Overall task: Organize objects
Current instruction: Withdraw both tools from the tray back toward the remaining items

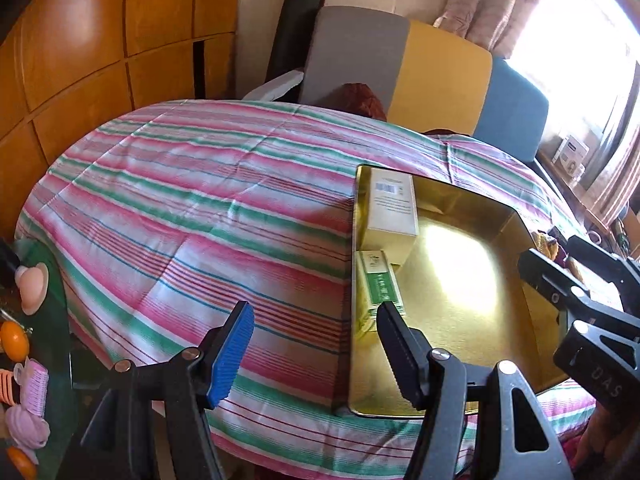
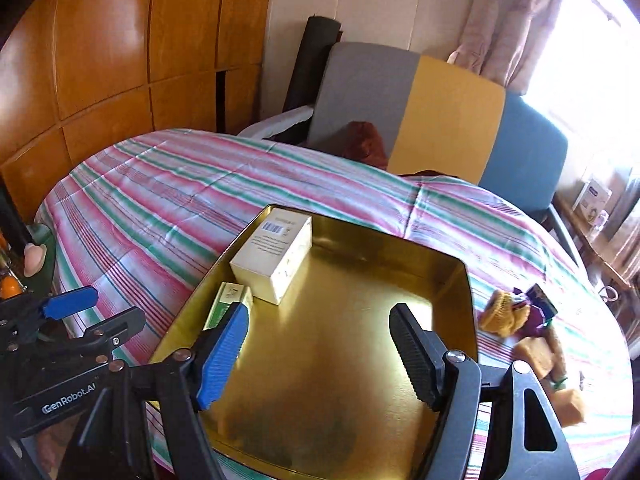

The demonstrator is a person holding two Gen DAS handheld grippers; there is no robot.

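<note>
I hold both the left tongs (image 1: 316, 354) and right tongs (image 2: 320, 354) released above the gold tray (image 2: 460, 268), white box (image 2: 276, 256) in its far-left corner.

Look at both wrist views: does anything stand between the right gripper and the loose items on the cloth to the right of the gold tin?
Nothing visible does. The right gripper hangs open over the gold tin. The yellow-brown items lie on the striped cloth just beyond the tin's right wall; only that low wall separates them.
</note>
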